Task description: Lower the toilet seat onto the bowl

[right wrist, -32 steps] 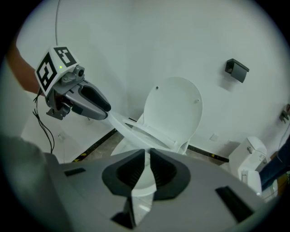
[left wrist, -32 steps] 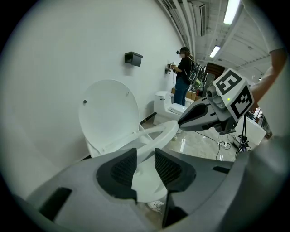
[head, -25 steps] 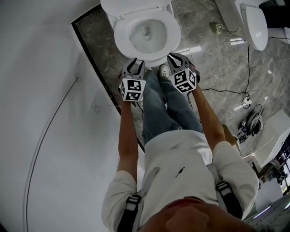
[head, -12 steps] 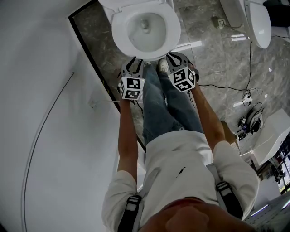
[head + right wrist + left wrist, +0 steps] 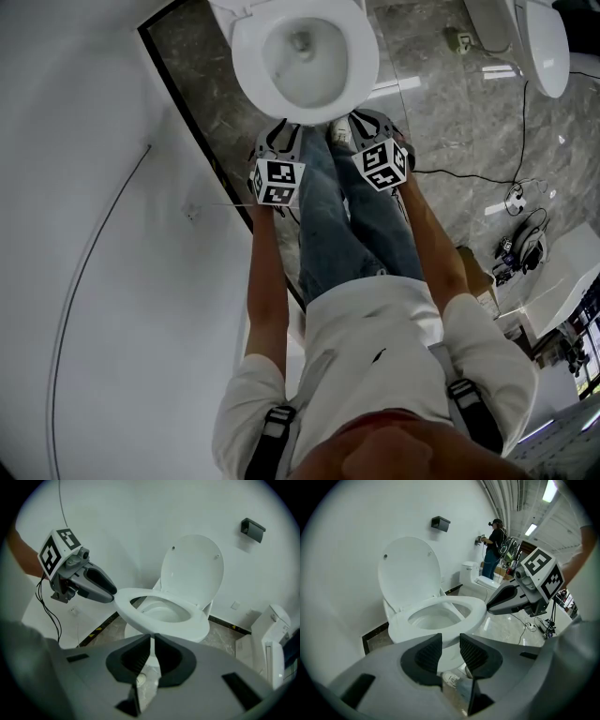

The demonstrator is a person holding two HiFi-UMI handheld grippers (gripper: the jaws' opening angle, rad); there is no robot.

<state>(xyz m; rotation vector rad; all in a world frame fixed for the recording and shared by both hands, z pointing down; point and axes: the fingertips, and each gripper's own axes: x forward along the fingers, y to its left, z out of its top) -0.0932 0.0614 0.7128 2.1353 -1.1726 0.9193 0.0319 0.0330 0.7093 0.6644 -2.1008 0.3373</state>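
The toilet seat (image 5: pixel 364 67) lies flat on the bowl (image 5: pixel 399 629), a white ring round the open basin, while the lid (image 5: pixel 193 571) stands upright against the white wall behind it. The left gripper (image 5: pixel 451 641) has its jaws a little apart, a narrow gap between the ribbed pads (image 5: pixel 427 654). Nothing sits in that gap; only the front of the bowl and the floor (image 5: pixel 220 89) show through it. The right gripper (image 5: pixel 152 639) has its jaws drawn together to a bare slit, and nothing is held between them either. In the head view both grippers hang just in front of the bowl's front rim, the left gripper (image 5: pixel 278 127) on one side of the person's legs (image 5: pixel 352 220) and the right gripper (image 5: pixel 366 117) on the other. From the right gripper view the left gripper's tip comes right up to the seat's near edge; whether it touches cannot be told. A second toilet (image 5: pixel 547 42) stands well apart on the grey marbled floor.
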